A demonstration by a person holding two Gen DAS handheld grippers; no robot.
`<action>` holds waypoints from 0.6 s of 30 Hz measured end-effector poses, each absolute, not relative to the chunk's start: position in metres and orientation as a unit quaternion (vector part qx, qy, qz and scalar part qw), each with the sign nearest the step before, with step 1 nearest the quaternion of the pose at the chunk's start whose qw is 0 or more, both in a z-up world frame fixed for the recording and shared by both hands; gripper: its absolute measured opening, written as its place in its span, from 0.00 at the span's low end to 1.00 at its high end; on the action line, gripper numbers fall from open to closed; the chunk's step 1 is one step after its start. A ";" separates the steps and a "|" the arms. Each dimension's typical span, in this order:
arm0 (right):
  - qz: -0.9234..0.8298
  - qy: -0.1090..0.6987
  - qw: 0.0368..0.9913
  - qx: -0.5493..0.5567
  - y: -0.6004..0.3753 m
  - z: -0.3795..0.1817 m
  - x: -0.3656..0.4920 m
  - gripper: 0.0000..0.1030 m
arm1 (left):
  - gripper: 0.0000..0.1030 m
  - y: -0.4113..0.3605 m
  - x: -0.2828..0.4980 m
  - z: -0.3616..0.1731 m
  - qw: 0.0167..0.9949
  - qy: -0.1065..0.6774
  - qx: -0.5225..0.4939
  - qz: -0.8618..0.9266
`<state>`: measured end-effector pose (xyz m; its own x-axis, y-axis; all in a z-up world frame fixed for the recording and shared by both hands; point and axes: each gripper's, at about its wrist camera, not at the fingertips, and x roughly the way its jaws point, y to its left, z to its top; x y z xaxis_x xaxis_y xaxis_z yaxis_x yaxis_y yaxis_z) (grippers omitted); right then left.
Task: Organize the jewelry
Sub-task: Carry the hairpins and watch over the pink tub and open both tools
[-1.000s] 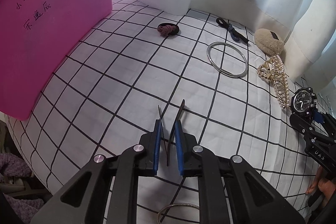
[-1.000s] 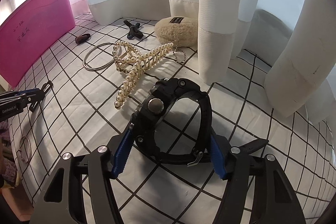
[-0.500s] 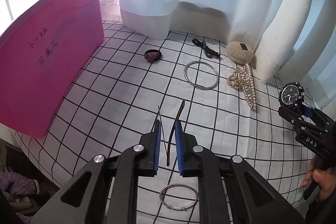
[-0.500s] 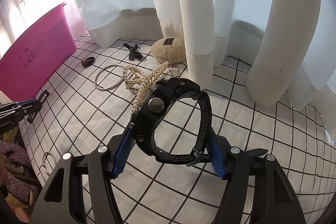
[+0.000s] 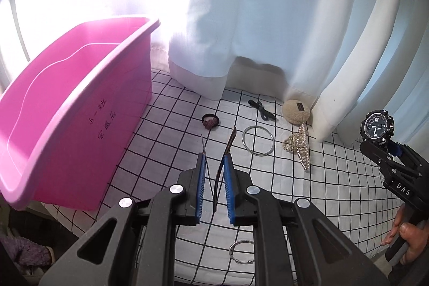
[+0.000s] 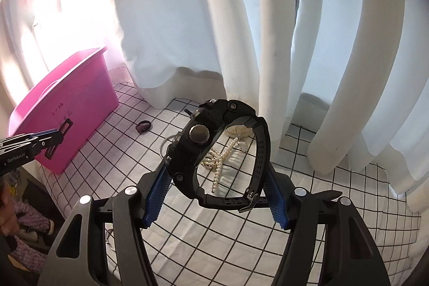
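The right gripper (image 6: 217, 195) clamps the chunky black watch (image 6: 214, 149) across its stiff case and springy strap, aloft at the pink bin (image 6: 67, 109)'s 4 o'clock, while the left gripper (image 5: 214, 181) pinches a thin, light, slip-prone hair clip (image 5: 226, 152).

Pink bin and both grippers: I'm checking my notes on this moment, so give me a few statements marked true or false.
1. The right gripper grips a black watch. True.
2. The left gripper is empty. False: it is shut on a thin dark hair clip.
3. The pink bin already holds jewelry. False: the part of its inside that shows is bare.
4. The pearl hair claw lies on the checked cloth. True.
5. The large metal ring sits inside the bin. False: it lies on the cloth, beside the hair claw.
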<state>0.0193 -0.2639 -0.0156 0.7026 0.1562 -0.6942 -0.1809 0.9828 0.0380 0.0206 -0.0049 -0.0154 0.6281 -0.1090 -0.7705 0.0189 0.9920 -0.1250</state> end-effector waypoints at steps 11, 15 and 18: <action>0.163 0.329 0.929 -0.032 -0.162 0.030 0.029 0.61 | 0.14 0.063 0.013 0.034 0.919 0.388 -0.067 -0.018; 0.206 0.322 0.923 -0.040 -0.115 0.040 0.042 0.61 | 0.14 0.099 0.011 0.042 0.923 0.378 -0.071 0.008; 0.240 0.316 0.917 -0.043 -0.079 0.049 0.055 0.61 | 0.14 0.130 0.010 0.045 0.924 0.372 -0.080 0.032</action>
